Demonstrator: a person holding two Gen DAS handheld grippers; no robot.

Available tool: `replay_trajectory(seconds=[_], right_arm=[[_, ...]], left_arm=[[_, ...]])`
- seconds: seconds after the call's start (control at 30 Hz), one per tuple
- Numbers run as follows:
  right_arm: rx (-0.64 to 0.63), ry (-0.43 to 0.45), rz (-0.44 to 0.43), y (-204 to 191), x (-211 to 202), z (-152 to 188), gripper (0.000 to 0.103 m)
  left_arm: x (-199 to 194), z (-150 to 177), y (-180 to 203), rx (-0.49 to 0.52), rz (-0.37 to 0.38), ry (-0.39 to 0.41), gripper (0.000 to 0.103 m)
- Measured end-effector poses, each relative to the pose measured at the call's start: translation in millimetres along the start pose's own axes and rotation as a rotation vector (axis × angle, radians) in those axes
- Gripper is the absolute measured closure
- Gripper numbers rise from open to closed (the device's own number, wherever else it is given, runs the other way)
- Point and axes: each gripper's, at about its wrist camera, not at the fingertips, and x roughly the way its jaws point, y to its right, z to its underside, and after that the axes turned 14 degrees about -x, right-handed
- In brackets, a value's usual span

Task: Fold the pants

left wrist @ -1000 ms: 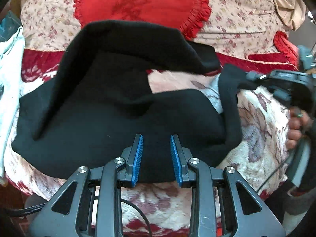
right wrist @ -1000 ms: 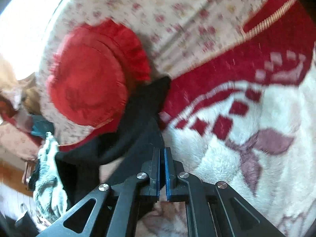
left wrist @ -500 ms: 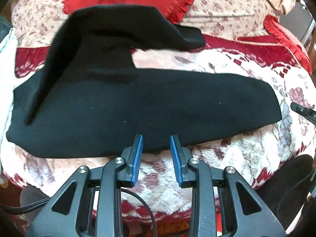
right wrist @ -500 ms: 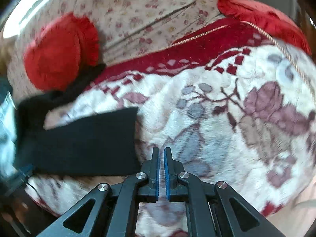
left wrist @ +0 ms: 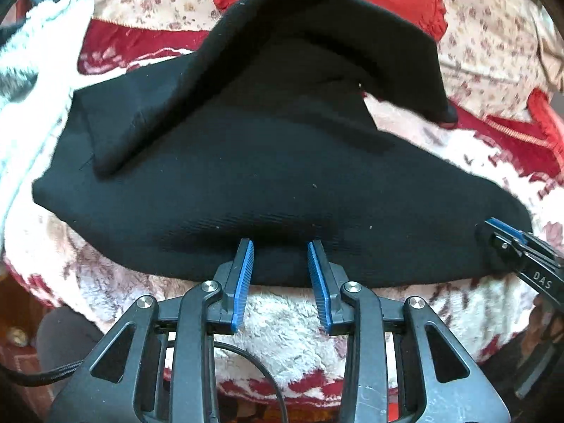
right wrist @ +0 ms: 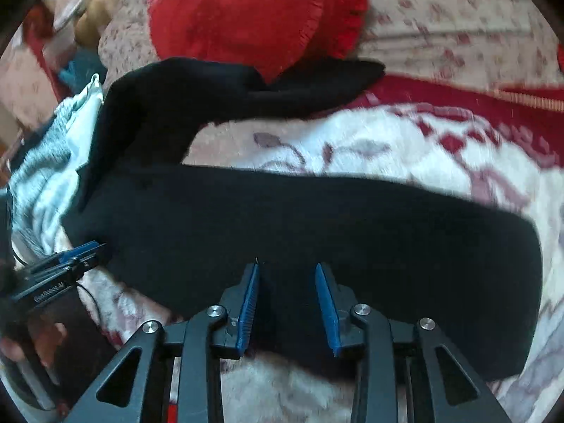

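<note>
Blanket (right wrist: 458, 148) blurred beside pants (right wrist: 317, 218).

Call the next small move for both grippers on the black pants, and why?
Probably close both on the near edge. The black pants lie along the floral blanket, one leg laid flat, the other bunched up against the red cushion. The left gripper and right gripper have just been opening and sit at that hem, pads not yet pressing.
</note>
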Motion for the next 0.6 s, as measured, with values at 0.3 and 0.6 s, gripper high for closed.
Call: replay_trajectory(seconds=[0.3,0.6], right_arm=[[-0.186,0.162,-0.02,-50.0,-8.7,-91.0,0.061],[-0.418,0.25,0.06,-96.2,11.6,-153.4,0.056]], left_arm=[[-19.5,-48.9,-41.6,-0.244,0.107,0.054,0.058],[-17.8,-82.3,-54.0,-0.306,0.065,0.13,0.058]])
